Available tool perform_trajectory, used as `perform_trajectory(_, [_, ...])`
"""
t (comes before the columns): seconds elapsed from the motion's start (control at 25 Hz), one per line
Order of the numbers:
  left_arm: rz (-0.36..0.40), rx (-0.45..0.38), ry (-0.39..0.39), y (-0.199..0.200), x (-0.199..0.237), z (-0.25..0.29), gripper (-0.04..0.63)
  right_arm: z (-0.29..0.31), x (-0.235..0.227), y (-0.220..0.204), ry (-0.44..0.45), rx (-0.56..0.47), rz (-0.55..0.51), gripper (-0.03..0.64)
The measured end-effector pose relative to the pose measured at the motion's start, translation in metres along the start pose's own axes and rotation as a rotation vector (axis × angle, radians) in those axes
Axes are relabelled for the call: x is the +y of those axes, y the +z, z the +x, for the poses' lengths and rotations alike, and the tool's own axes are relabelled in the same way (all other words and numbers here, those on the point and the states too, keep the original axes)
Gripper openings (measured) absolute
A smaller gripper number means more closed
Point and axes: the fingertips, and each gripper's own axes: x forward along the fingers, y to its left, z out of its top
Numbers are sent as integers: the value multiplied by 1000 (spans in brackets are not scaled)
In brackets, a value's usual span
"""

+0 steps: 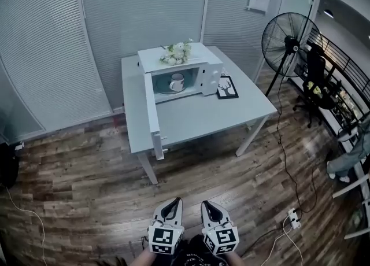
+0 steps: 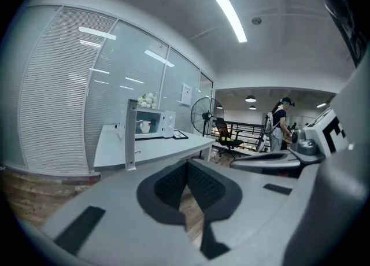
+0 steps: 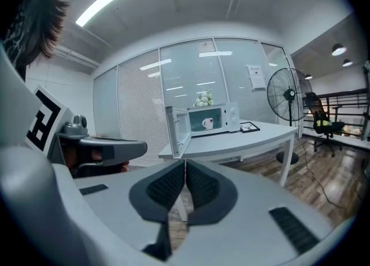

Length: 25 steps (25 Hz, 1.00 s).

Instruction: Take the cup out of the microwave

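A white microwave (image 1: 199, 69) stands on a grey table (image 1: 191, 114), its door (image 1: 153, 114) swung wide open toward me. Inside it sits a white cup (image 1: 176, 82), also seen as the cup (image 3: 207, 123) in the right gripper view and as the cup (image 2: 144, 126) in the left gripper view. Both grippers hang low over the wooden floor, well short of the table. My left gripper (image 1: 171, 203) is shut with nothing between its pads, and my right gripper (image 1: 208, 206) beside it is shut and empty too.
White flowers (image 1: 176, 52) lie on top of the microwave, and a framed picture (image 1: 227, 87) lies to its right. A standing fan (image 1: 287, 42) and an office chair (image 1: 315, 77) stand right of the table. A power strip (image 1: 294, 218) with cables lies on the floor. A person (image 2: 279, 126) stands far off.
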Motion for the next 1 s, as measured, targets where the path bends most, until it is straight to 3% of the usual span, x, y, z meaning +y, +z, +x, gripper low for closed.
perform_trajectory(0.48, [7,23,-18,-5,8,26,6,21,-21,-5,-47,20,-8,5])
perform_trajectory(1.0, [-35,30,103,9,38,82,6,98,-69,23,61,34,-40,6])
